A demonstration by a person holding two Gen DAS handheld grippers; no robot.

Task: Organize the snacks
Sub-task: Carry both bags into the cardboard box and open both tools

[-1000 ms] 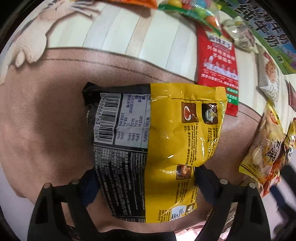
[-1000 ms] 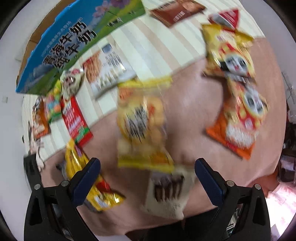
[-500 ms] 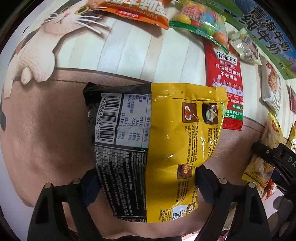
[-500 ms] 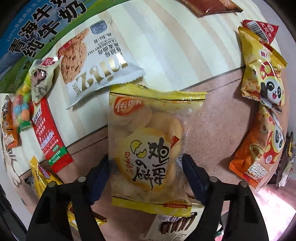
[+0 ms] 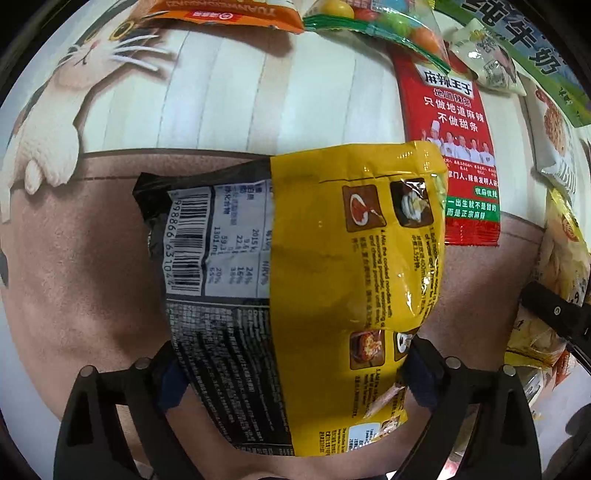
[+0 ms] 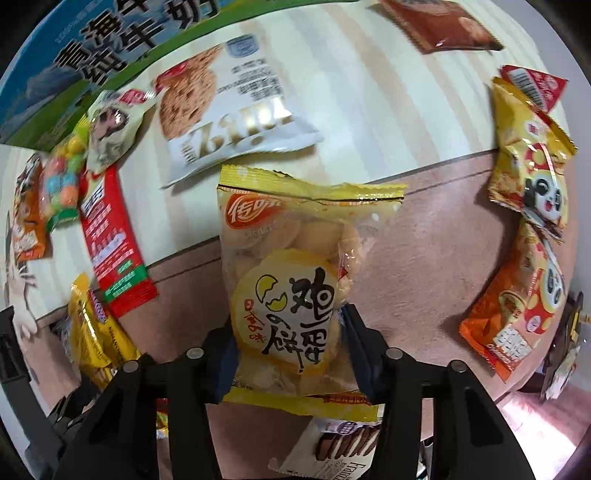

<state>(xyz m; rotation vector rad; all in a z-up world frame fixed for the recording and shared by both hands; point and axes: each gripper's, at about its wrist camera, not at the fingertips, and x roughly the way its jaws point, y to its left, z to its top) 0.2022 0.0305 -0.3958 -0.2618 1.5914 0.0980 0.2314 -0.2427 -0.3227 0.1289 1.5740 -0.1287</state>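
Observation:
A yellow and black noodle pack (image 5: 314,277) lies back side up on the brown part of the cat-print mat (image 5: 92,277). It sits between the fingers of my left gripper (image 5: 293,369), whose jaws are opening, the pads just at its two side edges. A yellow egg-biscuit bag (image 6: 288,258) lies across the line between the brown and striped parts of the mat. My right gripper (image 6: 290,354) is closing on its lower half, and both pads press into its sides. In the left wrist view that bag (image 5: 565,258) and part of the right gripper (image 5: 554,317) show at the far right.
Around the two packs lie a red spicy-strip pack (image 6: 110,251), a white cookie bag (image 6: 229,107), a candy bag (image 6: 62,177), two panda snack bags (image 6: 528,155) and a brown pack (image 6: 443,26). A chocolate biscuit pack (image 6: 343,443) lies under the right gripper. A blue-green milk carton (image 6: 92,48) borders the back.
My right gripper came down over the egg-biscuit bag and its jaws drew in from wide apart onto the bag's sides. The left jaws spread slightly around the noodle pack.

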